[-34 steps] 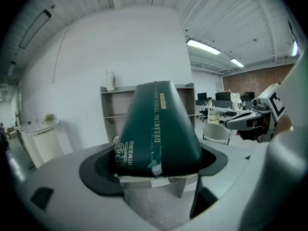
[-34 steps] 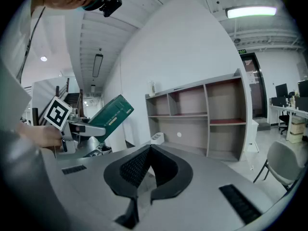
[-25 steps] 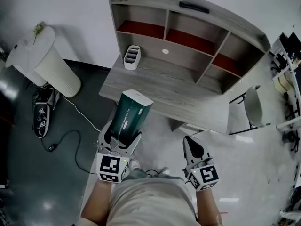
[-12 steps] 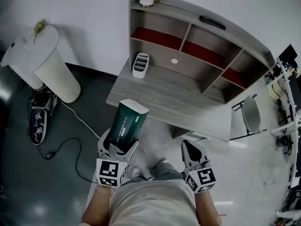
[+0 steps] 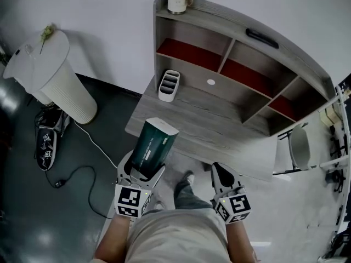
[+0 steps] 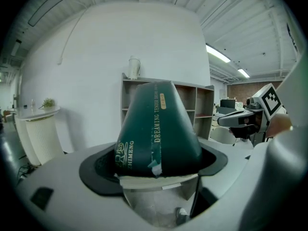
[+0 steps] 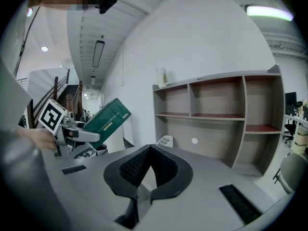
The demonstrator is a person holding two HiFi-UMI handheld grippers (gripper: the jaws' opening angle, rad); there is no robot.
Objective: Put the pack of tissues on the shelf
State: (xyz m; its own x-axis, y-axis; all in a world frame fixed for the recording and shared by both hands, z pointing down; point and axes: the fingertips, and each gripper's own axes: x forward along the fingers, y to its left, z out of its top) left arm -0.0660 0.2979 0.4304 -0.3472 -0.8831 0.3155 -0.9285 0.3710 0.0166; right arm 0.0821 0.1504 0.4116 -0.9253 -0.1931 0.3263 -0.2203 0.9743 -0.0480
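The dark green pack of tissues (image 5: 153, 147) with a white end stands tilted in my left gripper (image 5: 140, 171), which is shut on its lower end. In the left gripper view the pack of tissues (image 6: 156, 131) fills the middle between the jaws. My right gripper (image 5: 222, 175) is shut and holds nothing; its black pads (image 7: 139, 167) meet at the tips. The grey desk shelf (image 5: 236, 53) with red-lined compartments stands ahead against the white wall. From the right gripper view the pack of tissues (image 7: 107, 121) shows at the left and the shelf (image 7: 216, 114) to the right.
A white slotted holder (image 5: 169, 85) sits on the desk top (image 5: 208, 130). A pale cup (image 5: 178, 1) and a dark flat object (image 5: 262, 38) rest on the shelf top. A white ribbed bin (image 5: 55, 75) and a cable (image 5: 82, 163) lie left; a chair (image 5: 299, 147) stands right.
The desk and shelf have shifted right and slightly closer in the head view as I step forward. Both grippers keep their pose; the pack stays held.
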